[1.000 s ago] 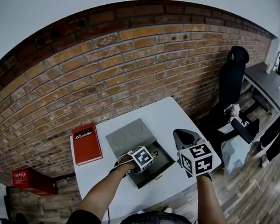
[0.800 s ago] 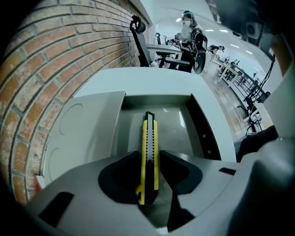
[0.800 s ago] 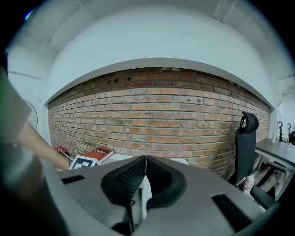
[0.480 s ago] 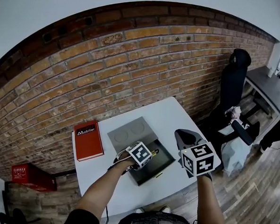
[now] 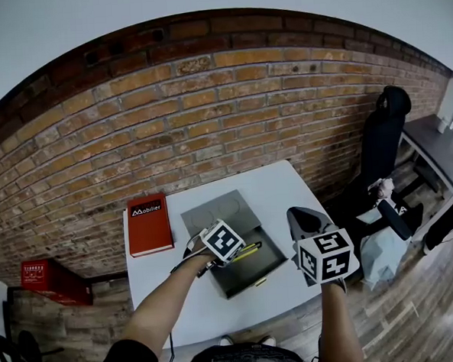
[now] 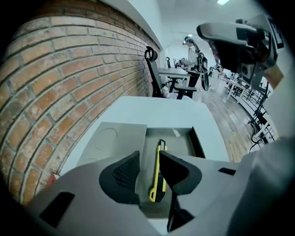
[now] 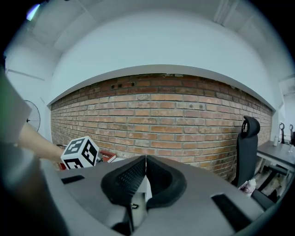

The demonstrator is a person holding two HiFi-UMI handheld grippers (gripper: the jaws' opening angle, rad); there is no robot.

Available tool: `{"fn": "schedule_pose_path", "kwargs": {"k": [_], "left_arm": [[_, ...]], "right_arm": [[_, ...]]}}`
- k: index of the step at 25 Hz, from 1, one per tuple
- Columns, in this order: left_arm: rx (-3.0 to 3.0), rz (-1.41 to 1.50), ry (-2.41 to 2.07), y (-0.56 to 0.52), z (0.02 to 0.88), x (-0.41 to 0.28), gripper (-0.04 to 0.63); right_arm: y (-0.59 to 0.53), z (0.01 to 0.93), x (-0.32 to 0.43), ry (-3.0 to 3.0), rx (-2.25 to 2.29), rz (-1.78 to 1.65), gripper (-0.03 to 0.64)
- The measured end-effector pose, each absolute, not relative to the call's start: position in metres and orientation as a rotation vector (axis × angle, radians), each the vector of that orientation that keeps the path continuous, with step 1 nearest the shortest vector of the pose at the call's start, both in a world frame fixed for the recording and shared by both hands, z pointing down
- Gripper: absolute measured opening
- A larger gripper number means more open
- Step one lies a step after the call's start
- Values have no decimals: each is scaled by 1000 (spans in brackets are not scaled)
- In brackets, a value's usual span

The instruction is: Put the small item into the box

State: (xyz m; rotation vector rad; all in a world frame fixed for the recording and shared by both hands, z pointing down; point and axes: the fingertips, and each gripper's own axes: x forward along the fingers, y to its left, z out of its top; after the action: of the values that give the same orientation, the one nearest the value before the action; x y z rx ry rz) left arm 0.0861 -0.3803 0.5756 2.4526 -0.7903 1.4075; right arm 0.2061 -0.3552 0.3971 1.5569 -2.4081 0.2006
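Note:
A yellow and black utility knife (image 6: 158, 171) lies flat on the floor of the shallow dark grey box (image 6: 198, 141). In the head view the knife (image 5: 247, 252) shows lengthwise in the box (image 5: 266, 260) at the table's middle. My left gripper (image 6: 148, 157) hovers just above the knife's near end, open, with its jaws apart on either side of the handle and not touching it. From the head view the left gripper (image 5: 232, 249) is over the box's left end. My right gripper (image 5: 296, 213) is held up to the right of the box, shut and with nothing in it (image 7: 145, 159).
The box's grey lid (image 5: 216, 212) lies flat behind it, toward the brick wall. A red book (image 5: 149, 224) lies at the white table's (image 5: 284, 183) left end. A black office chair (image 5: 381, 138) stands to the right. A small yellowish bit (image 5: 260, 281) lies beside the box.
My left gripper has drawn back a little toward the box's left end, and more of the knife's length shows in the box. My right gripper has hardly moved.

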Motion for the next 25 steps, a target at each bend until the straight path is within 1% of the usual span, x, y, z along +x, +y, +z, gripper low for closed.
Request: {"fn": "schedule_pose_path", "kwargs": {"k": [3, 7, 16, 19, 25], "left_arm": [[2530, 1335, -904, -396, 548, 84, 143], [2538, 1218, -948, -398, 523, 82, 137], [2621, 867, -1145, -408, 446, 64, 112], [2636, 796, -1207, -406, 426, 55, 89], [2664, 655, -1301, -399, 392, 39, 77]], "right_arm": [[-355, 392, 204, -2413, 1558, 189, 20], [-352, 383, 202, -2425, 1563, 177, 20], [-348, 368, 201, -2443, 1580, 138, 20], [-347, 364, 199, -2455, 1578, 134, 20], [-344, 353, 196, -2467, 1576, 109, 20]]}}
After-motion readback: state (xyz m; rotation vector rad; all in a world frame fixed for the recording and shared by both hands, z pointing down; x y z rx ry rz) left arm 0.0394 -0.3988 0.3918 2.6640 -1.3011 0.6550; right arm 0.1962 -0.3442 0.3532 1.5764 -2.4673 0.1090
